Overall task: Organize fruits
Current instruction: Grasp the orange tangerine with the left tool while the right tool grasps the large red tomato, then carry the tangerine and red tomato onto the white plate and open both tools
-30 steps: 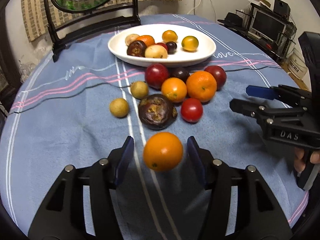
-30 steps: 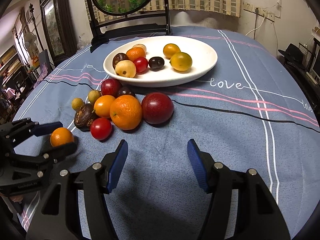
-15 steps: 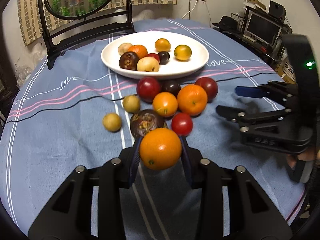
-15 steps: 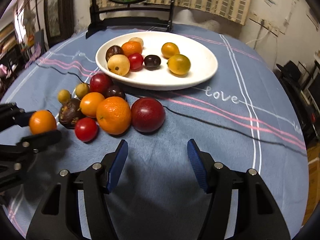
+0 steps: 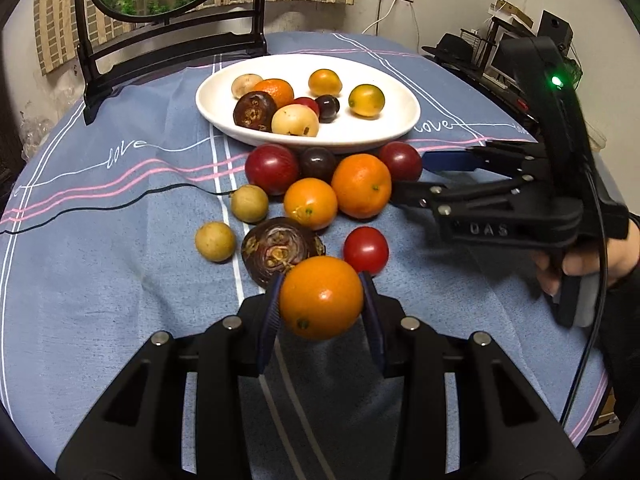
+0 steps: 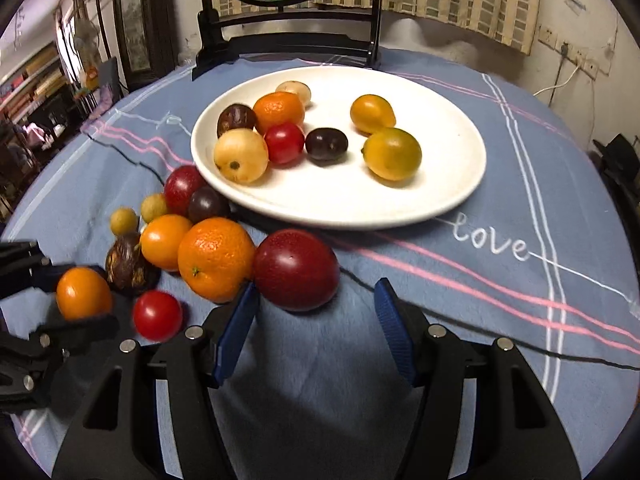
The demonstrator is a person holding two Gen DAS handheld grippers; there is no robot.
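Note:
My left gripper [image 5: 322, 312] is shut on a small orange [image 5: 321, 297] and holds it above the blue cloth, in front of a cluster of loose fruits. The orange also shows at the left of the right wrist view [image 6: 83, 293]. The white plate [image 5: 400, 128] holds several fruits at the back. My right gripper [image 6: 316, 328] is open and empty, just in front of a dark red plum [image 6: 296, 269] that lies next to a big orange [image 6: 216, 265]. In the left wrist view the right gripper [image 5: 412, 178] sits beside the cluster's right side.
Loose on the cloth lie a cherry tomato [image 5: 365, 250], a mangosteen [image 5: 280, 250], two small yellow-brown fruits [image 5: 215, 241] and other plums and oranges. A black wooden mirror stand [image 5: 172, 46] stands behind the plate. The table edge drops off at the right.
My left gripper closed on the small orange and lifted it, moving forward toward the cluster. My right gripper moved forward and left, up to the dark red plum, still open.

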